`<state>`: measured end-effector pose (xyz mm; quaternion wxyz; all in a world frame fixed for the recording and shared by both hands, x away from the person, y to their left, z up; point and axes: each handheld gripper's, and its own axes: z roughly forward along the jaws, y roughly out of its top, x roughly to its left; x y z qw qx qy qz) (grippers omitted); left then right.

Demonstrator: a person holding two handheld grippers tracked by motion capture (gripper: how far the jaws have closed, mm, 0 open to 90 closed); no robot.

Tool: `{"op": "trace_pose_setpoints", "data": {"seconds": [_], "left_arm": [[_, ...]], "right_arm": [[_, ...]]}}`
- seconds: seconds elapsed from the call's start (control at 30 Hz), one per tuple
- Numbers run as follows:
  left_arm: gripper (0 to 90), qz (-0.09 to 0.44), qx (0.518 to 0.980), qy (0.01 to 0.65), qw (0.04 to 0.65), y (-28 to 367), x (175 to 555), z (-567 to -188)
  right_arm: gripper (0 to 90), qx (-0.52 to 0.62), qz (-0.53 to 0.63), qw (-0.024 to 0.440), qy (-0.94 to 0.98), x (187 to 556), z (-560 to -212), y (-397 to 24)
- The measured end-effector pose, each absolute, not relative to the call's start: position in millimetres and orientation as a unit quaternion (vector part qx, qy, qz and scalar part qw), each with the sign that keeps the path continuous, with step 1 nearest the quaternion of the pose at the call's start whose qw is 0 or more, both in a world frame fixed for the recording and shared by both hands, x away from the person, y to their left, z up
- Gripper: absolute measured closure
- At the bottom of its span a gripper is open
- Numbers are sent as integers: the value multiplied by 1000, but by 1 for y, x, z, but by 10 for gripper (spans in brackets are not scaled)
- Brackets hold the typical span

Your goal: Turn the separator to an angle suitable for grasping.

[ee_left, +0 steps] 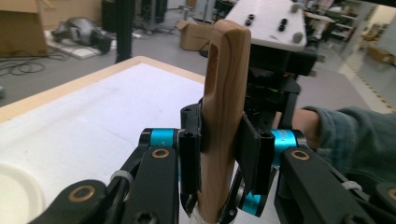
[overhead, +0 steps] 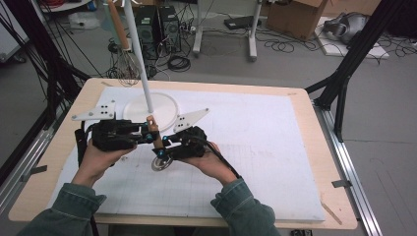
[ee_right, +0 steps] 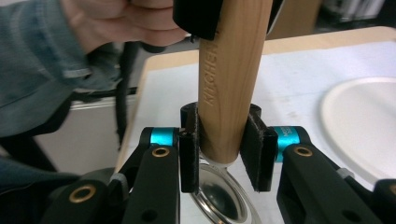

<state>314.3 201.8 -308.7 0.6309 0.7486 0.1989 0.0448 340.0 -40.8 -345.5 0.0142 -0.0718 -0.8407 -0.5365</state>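
Observation:
A utensil with a wooden handle [overhead: 153, 129] and a round metal head [overhead: 160, 163] stands almost upright just above the white mat, head down. My left gripper [overhead: 146, 135] comes in from the left and is shut on the handle's upper part. In the left gripper view its pads [ee_left: 189, 158] press both sides of the slotted handle [ee_left: 226, 70]. My right gripper [overhead: 163, 142] comes in from the right and is shut lower on the handle. In the right gripper view the pads [ee_right: 189, 149] clamp the engraved handle [ee_right: 231, 56] just above the shiny head [ee_right: 219, 200].
A white round base [overhead: 164, 105] with a slanted white pole [overhead: 139, 54] stands right behind the grippers. A wire whisk [overhead: 128, 64] with a wooden handle hangs beyond the table's far left edge. The white mat [overhead: 255, 147] covers most of the wooden table [overhead: 339, 206].

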Motion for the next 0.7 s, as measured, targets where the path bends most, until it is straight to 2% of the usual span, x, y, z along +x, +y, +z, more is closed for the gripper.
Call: {"op": "trace_pose_setpoints", "data": {"seconds": [0.13, 0.27, 0.6, 0.7], "left_arm": [[658, 70, 748, 211, 625, 200, 313, -309], [718, 80, 753, 213, 617, 199, 312, -309], [727, 54, 737, 196, 645, 211, 311, -304], [727, 51, 732, 197, 650, 214, 311, -303]], "right_arm": [[708, -98, -540, -1, -836, 339, -344, -40], [708, -112, -544, 1, -832, 339, -345, -36], [658, -85, -555, 31, -827, 337, -347, -33], [678, -82, -560, 37, -824, 337, -350, -32]]}}
